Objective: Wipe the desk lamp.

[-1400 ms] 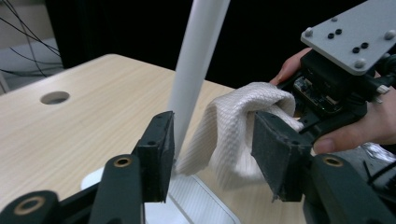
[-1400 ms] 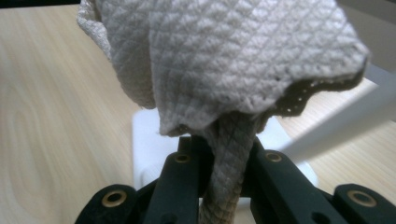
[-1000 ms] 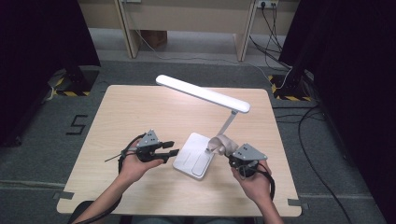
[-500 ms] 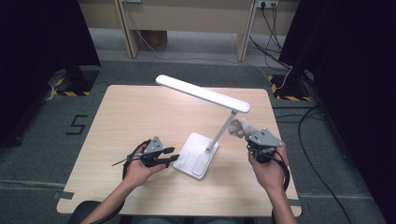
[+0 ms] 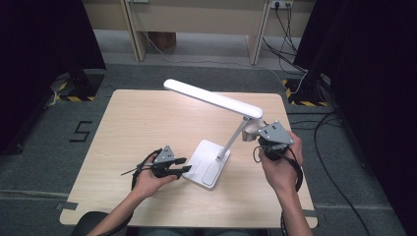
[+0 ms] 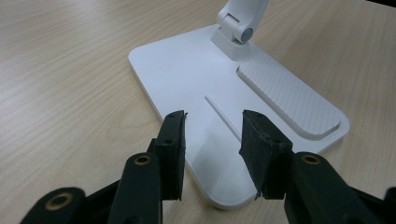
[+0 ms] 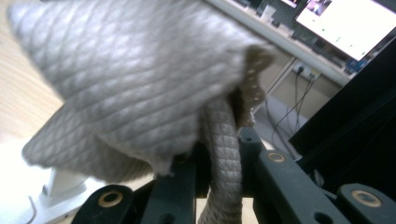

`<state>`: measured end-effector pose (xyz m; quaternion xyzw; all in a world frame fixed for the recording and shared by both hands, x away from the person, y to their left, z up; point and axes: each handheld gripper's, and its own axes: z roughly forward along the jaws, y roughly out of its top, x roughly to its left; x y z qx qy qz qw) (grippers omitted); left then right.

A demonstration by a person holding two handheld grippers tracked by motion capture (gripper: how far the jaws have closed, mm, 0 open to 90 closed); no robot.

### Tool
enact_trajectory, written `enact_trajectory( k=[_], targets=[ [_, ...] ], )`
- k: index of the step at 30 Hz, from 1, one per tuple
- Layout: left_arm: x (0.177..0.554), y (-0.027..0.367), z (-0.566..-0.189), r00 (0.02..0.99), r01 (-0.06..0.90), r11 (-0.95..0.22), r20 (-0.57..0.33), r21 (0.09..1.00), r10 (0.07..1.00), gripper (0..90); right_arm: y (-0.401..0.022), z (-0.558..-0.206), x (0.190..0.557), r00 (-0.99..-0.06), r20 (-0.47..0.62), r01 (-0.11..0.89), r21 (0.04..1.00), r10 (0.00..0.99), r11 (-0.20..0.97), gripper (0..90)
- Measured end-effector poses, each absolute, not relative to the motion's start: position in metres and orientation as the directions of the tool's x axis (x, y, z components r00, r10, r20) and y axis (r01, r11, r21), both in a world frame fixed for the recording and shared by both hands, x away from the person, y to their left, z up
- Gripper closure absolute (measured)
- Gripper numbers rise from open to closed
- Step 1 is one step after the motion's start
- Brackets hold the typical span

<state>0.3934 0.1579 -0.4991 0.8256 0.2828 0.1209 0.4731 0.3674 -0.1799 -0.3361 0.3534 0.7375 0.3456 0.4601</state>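
Note:
A white desk lamp stands on the wooden table [image 5: 137, 123], with a flat base [image 5: 206, 164], a slanted stem [image 5: 235, 137] and a long head [image 5: 211, 98]. My left gripper [image 5: 185, 165] lies low at the base's left edge. In the left gripper view the left gripper [image 6: 212, 140] is open, its pads apart over the near corner of the base [image 6: 187, 79]. My right gripper [image 5: 260, 135] is raised beside the top of the stem, shut on a grey quilted cloth [image 7: 130, 84] that is bunched between its jaws and hides much of what lies ahead.
The stem's lower hinge [image 6: 238, 28] sits at the far side of the base, beside a ribbed pad [image 6: 289, 98]. Bare tabletop lies to the left and behind the lamp. Cables [image 5: 295, 29] run over the grey floor behind the table.
My right hand has risen with the cloth from near the foot of the stem up to its top joint. The left hand has hardly shifted.

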Motion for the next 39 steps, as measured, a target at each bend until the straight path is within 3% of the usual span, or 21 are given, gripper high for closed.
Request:
enact_trajectory(
  k=[9, 39],
  targets=[
    [0.394, 0.158, -0.5, 0.81, 0.355, -0.388, -0.072, 0.85, 0.582, 60.1, -0.183, -0.327, 0.364, -0.293, -0.374, 0.17, 0.885, 0.88, 0.433, 82.1],
    [0.395, 0.153, -0.509, 0.809, 0.374, -0.394, -0.088, 0.84, 0.581, 60.2, -0.169, -0.342, 0.364, -0.263, -0.423, 0.216, 0.85, 0.867, 0.48, 82.1]
  ],
)
